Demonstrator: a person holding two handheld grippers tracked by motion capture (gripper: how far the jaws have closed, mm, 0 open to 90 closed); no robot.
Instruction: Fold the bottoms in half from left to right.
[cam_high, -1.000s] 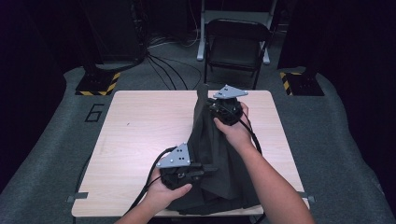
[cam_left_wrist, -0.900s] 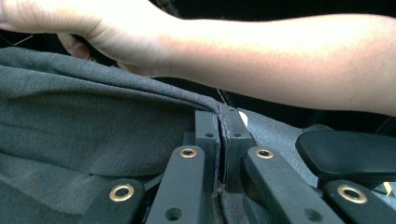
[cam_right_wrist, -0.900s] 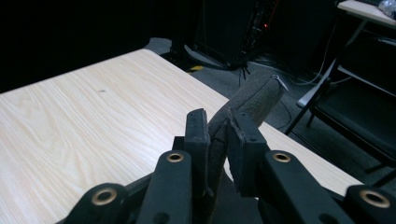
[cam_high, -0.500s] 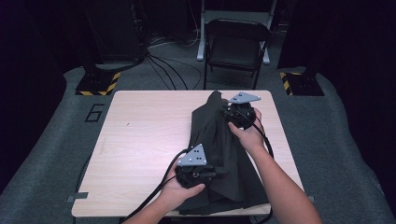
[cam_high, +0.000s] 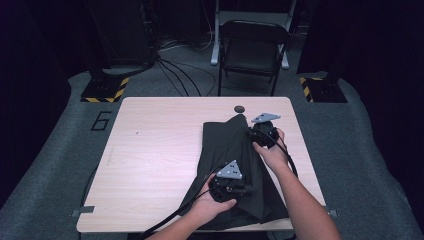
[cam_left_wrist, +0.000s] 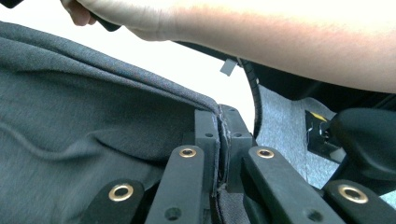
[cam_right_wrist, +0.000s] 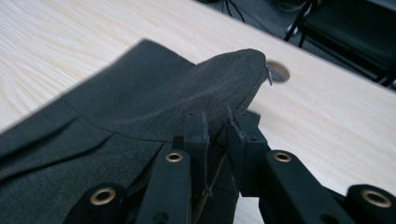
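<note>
My left tool (cam_left_wrist: 219, 140) is pressed together on the edge of the dark garment (cam_high: 240, 165), with a thin seam of cloth pinched between its two black jaws. From above, that left tool (cam_high: 235, 187) sits at the near end of the garment, close to the bench's (cam_high: 160, 150) near edge, my hand wrapped around its body.

My right tool (cam_right_wrist: 217, 135) is clamped on the garment (cam_right_wrist: 140, 116) too. The jaws stand slightly apart at their tips, and a fold of the fabric is bunched between them and rises above them in a small peak. From above, the right tool (cam_high: 262, 132) grips the far end of the garment, near the round hole (cam_high: 239, 108) in the bench top.

The garment lies on the right half of the bench, running from near that hole down to the near edge, draped in long folds between my two tools.

What kind of garment it is I cannot tell. My right forearm (cam_left_wrist: 280, 42) crosses the top of the left gripper view, where the bench beyond is washed out white. In the high view my hands and the grey plates cover the jaws themselves.
</note>
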